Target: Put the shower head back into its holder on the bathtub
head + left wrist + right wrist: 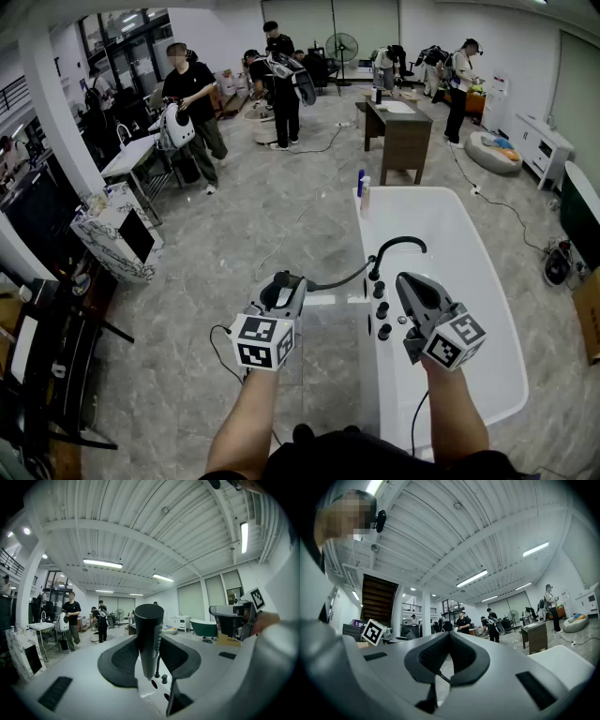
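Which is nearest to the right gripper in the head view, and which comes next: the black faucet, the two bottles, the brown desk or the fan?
From the right gripper:
1. Black faucet, just ahead, on the rim of the tub.
2. Two bottles, on the tub's far corner.
3. Brown desk, past the tub's far end.
4. Fan, far back by the wall.

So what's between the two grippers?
In the head view, the black hose from the shower head in the left gripper crosses that gap to the bathtub rim, where black knobs sit beside the right gripper.
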`<action>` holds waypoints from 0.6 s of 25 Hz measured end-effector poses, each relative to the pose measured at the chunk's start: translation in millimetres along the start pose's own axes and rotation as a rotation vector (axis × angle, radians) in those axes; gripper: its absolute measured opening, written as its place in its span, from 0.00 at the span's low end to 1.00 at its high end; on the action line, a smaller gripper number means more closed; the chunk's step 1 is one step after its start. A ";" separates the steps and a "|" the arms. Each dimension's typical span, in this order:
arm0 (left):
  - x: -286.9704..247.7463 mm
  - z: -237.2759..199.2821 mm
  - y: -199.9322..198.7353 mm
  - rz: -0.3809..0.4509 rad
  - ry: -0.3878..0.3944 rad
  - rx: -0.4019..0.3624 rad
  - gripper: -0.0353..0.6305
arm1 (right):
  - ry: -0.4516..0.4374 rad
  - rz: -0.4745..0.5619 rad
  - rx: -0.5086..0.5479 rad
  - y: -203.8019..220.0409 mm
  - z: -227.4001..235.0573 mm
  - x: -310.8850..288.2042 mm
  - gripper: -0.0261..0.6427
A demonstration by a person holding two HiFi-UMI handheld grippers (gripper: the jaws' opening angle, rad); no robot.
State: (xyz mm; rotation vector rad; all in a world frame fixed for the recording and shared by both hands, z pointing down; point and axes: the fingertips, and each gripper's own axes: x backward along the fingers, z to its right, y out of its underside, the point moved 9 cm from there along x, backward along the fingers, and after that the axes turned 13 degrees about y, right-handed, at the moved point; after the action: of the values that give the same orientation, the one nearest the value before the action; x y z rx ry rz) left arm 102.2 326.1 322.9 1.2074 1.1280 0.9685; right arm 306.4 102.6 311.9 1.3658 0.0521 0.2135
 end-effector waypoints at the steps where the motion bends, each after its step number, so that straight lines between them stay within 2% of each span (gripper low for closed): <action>1: 1.2 -3.4 0.6 0.002 -0.003 0.008 0.27 | -0.002 -0.001 0.007 0.3 -1.8 -2.6 0.06; 15: 25.1 -33.2 16.1 0.020 0.009 0.054 0.27 | -0.010 -0.027 0.037 14.3 -39.7 -23.3 0.06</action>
State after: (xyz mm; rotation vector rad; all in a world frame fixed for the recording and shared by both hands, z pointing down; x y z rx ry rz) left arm 74.8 359.0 335.5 1.2610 1.1578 0.9643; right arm 275.4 139.4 315.6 1.4023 0.0665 0.1836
